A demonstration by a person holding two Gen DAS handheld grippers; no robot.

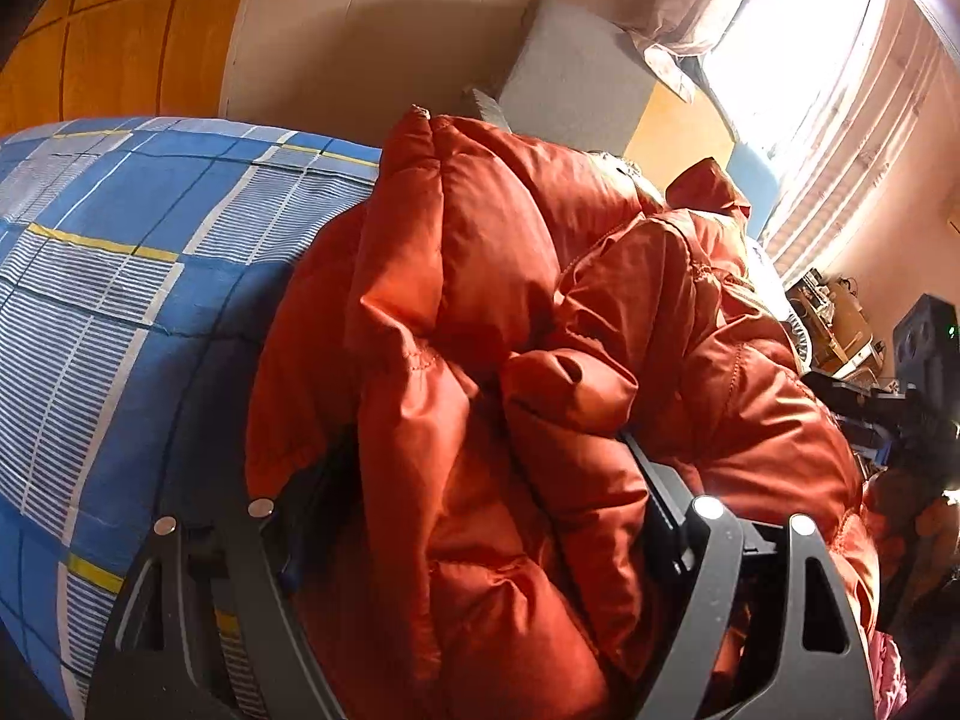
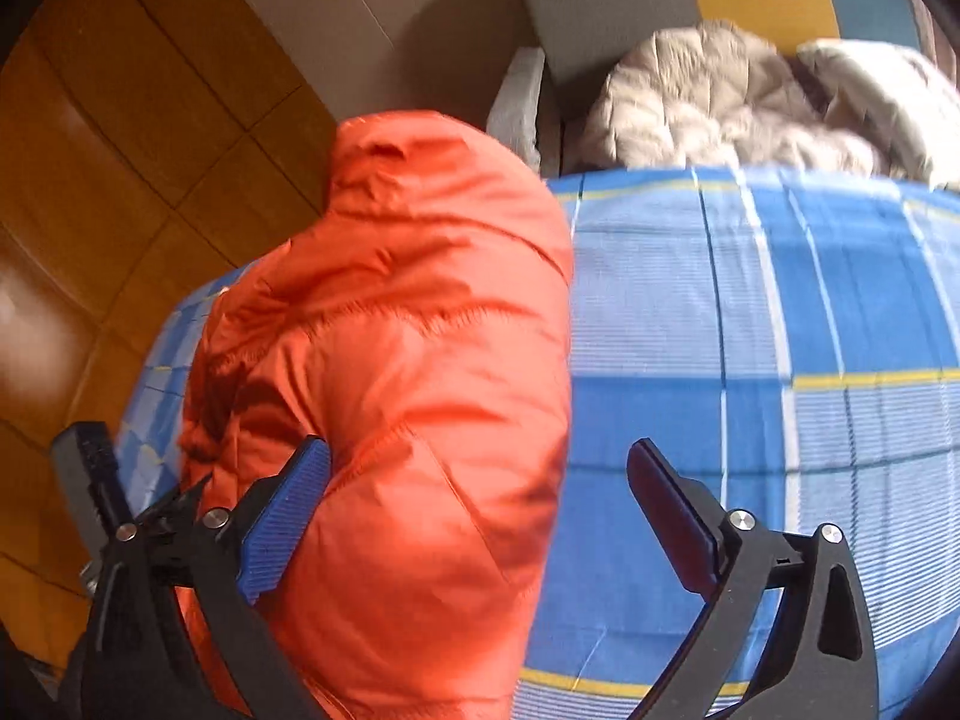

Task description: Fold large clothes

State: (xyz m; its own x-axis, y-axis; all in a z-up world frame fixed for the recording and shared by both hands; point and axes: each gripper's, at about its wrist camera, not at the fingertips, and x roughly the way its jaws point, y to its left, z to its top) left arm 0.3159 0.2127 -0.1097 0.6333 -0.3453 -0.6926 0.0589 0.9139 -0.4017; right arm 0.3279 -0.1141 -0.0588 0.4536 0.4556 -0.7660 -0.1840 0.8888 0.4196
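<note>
An orange puffer jacket [image 1: 516, 312] lies bunched on a bed with a blue checked sheet [image 1: 108, 276]. My left gripper [image 1: 480, 468] has a thick fold of the jacket between its fingers, which are mostly buried in the fabric. In the right wrist view the jacket [image 2: 408, 372] lies at the left over the sheet [image 2: 750, 330]. My right gripper [image 2: 480, 474] is open; its blue left pad [image 2: 288, 516] touches the jacket, its right finger [image 2: 672, 510] is over bare sheet.
A grey padded garment [image 2: 720, 102] lies at the far end of the bed. A grey cushion [image 1: 576, 78] leans against the wall. Wooden floor [image 2: 120, 150] runs beside the bed. A bright window with blinds [image 1: 828, 90] and cluttered shelves [image 1: 840, 324] are on the right.
</note>
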